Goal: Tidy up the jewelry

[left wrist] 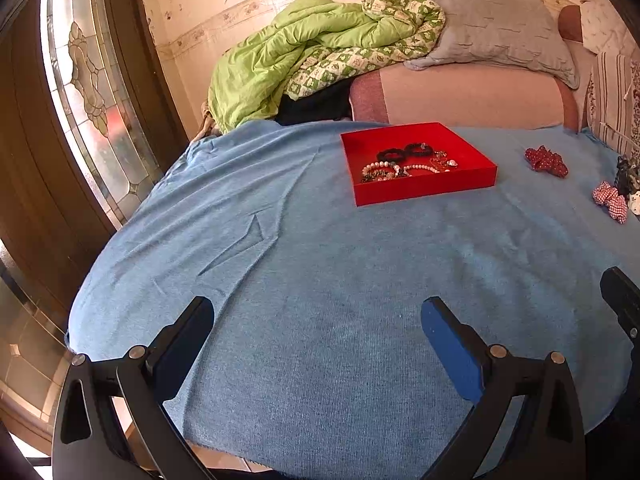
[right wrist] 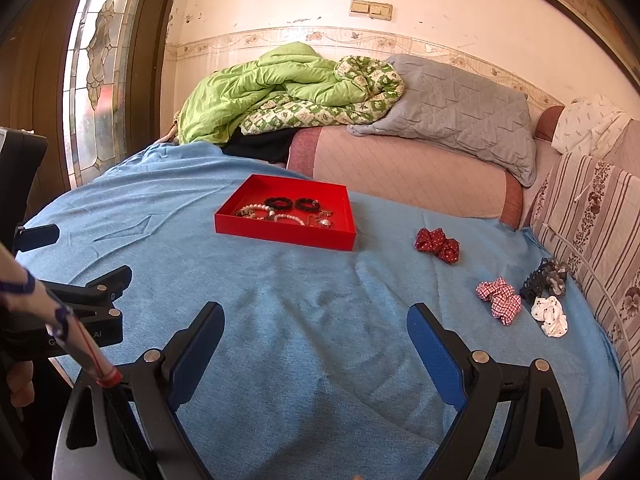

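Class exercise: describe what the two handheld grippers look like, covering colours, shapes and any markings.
The left gripper and right gripper match: black angular frames with triangular cut-outs, silver round pivot pins, and jaws faced with flat blue textured pads. In the right wrist view, the left gripper's body carries faint pale lettering, too blurred to read.

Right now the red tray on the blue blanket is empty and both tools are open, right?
Not quite. The red tray isn't empty: the right wrist view shows bead bracelets and black scrunchies inside. It does sit on the blue blanket, and the left tool and right tool are open.
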{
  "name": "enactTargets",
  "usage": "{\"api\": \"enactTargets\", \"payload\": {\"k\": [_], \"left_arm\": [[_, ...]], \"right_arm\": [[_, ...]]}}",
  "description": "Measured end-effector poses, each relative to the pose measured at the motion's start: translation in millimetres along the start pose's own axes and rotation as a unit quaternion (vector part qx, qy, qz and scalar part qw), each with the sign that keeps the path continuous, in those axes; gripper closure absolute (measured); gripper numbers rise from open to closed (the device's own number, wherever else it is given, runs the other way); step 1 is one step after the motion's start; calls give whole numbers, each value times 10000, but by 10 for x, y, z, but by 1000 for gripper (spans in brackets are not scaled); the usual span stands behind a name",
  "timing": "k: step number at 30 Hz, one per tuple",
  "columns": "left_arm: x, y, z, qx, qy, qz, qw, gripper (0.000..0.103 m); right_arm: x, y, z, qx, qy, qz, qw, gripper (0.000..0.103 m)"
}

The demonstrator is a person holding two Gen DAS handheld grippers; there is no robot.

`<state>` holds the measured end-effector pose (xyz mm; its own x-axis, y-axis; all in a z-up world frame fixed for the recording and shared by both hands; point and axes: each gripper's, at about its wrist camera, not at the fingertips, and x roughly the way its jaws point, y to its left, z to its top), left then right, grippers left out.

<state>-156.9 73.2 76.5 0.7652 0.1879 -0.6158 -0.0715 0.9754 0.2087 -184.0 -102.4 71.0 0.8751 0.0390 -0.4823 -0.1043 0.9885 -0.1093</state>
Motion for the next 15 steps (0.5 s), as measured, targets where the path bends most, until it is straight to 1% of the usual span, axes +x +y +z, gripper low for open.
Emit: {"api": "enactTargets", "payload": {"k": [2, 7, 12, 15], "left_arm": [[26, 31, -11, -49, 111, -105, 9999, 0], [37, 57, 7, -120, 138, -107, 9998, 0], [35, 85, -10, -192, 284, -202, 9992, 0], [51, 33, 18, -84, 305, -269, 9991, 0]], "right_arm": [[6, -10, -1, 26, 22, -1, 10000, 8], [17, -22, -10, 59, 53, -19, 10000, 8], [32, -60, -7, 130, 131, -13, 9998, 8], [43, -146, 6, 280, 228, -88, 9993, 8]]}}
